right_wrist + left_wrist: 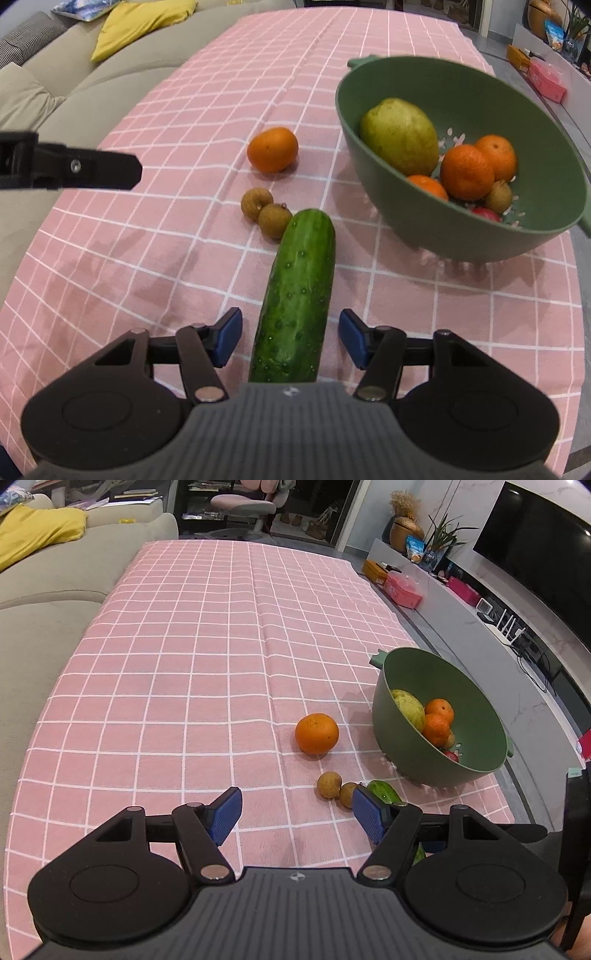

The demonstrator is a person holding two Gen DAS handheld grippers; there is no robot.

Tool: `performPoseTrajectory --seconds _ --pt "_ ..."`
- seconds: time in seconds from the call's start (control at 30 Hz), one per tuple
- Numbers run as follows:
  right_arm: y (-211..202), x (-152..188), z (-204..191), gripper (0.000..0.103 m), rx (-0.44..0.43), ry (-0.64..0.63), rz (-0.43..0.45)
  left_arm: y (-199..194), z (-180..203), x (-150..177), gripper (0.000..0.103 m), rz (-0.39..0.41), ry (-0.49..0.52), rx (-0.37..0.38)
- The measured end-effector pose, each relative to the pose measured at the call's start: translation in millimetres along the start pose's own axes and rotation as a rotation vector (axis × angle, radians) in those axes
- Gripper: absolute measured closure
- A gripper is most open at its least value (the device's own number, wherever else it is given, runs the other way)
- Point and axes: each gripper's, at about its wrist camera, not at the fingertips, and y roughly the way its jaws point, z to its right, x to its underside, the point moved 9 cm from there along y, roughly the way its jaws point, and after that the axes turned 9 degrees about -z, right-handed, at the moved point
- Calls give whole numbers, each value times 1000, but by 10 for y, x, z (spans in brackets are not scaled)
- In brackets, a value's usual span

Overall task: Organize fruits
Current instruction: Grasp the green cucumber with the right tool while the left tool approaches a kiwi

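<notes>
- nearest the right wrist camera, the cucumber (295,295) is lying on the pink checked tablecloth (147,258), with its near end passing out of sight under the gripper body.
- its long axis is running from near to far, leaning a little to the right, and its rounded far tip is pointing toward the gap between the loose fruit and the green colander (461,236).
- the right gripper (291,338) is standing wide open with nothing held; its blue pads (231,338) are sitting on either side of the cucumber, each with a visible gap, so the cucumber is lying between the fingers but apart from them.
- two small brown longans (266,212) are sitting just left of the cucumber's far tip, touching each other, and the nearer one is touching or almost touching the cucumber.
- a loose orange (272,149) is resting farther off, beyond the longans and apart from them.
- the colander is standing to the far right, holding a yellow-green pear-like fruit (400,136), three oranges (467,171), a small brown fruit and something red at the bottom.
- the left gripper (297,818) is also spread wide and holding nothing, hovering over bare cloth; in its own view the longans (338,794) and cucumber tip (384,792) are lying just beyond its right pad, which is hiding part of the cucumber.
- a grey sofa (55,92) with a yellow cushion (144,22) is lining the left edge of the table.
</notes>
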Motion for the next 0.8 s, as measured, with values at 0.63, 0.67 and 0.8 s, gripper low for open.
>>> performPoseTrajectory --seconds 0.63,0.67,0.8 --pt "-7 19 212 66 -20 -3 -18 456 201 -250 23 -47 81 -1" --pt "-14 25 232 66 -21 1 -19 492 214 -241 23 -53 92 -8" --pt "-43 15 317 66 -11 7 -17 626 241 -196 30 -73 130 -61"
